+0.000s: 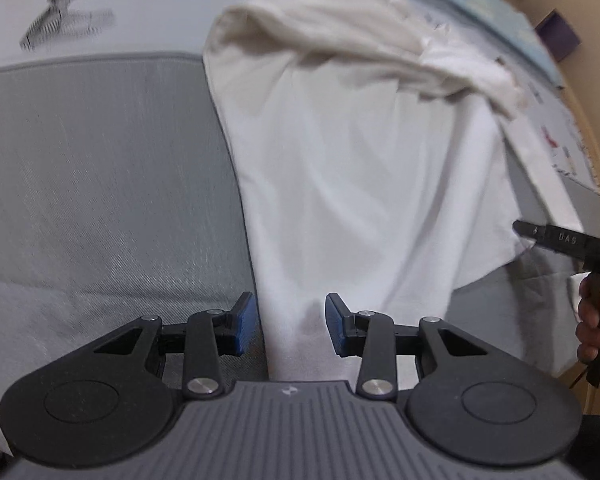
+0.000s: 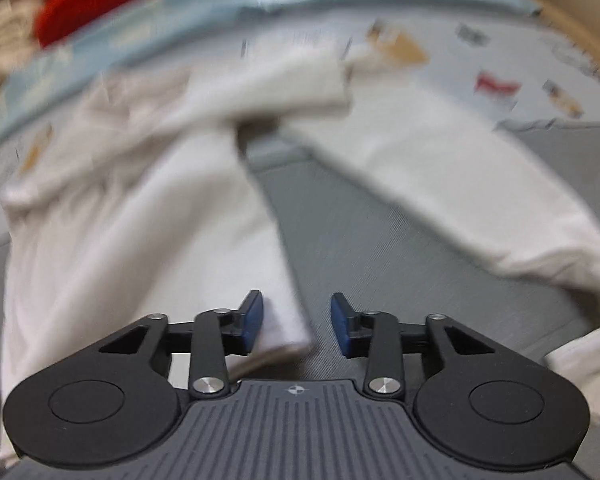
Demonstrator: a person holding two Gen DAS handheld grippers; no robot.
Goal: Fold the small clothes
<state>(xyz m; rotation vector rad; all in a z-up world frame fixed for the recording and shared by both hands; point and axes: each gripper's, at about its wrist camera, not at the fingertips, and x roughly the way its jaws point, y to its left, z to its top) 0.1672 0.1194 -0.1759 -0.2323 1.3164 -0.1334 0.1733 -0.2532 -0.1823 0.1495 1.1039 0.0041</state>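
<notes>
A white garment (image 1: 352, 168) lies spread on a bed covered by a grey blanket (image 1: 100, 168), directly ahead of the left gripper (image 1: 288, 322). Beyond the garment, a pale printed sheet (image 1: 112, 4) covers the bed; a light blue cloth (image 2: 204, 12) lies farther back.

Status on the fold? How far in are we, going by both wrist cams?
Early. Done: the white long-sleeved cotton garment lies spread on the grey woven bed cover, one sleeve stretched out sideways and fabric bunched at the far end. In hand: nothing; the left tool and right tool are both open, at the near hem. Left: sleeves and body folds, none visibly made.
</notes>
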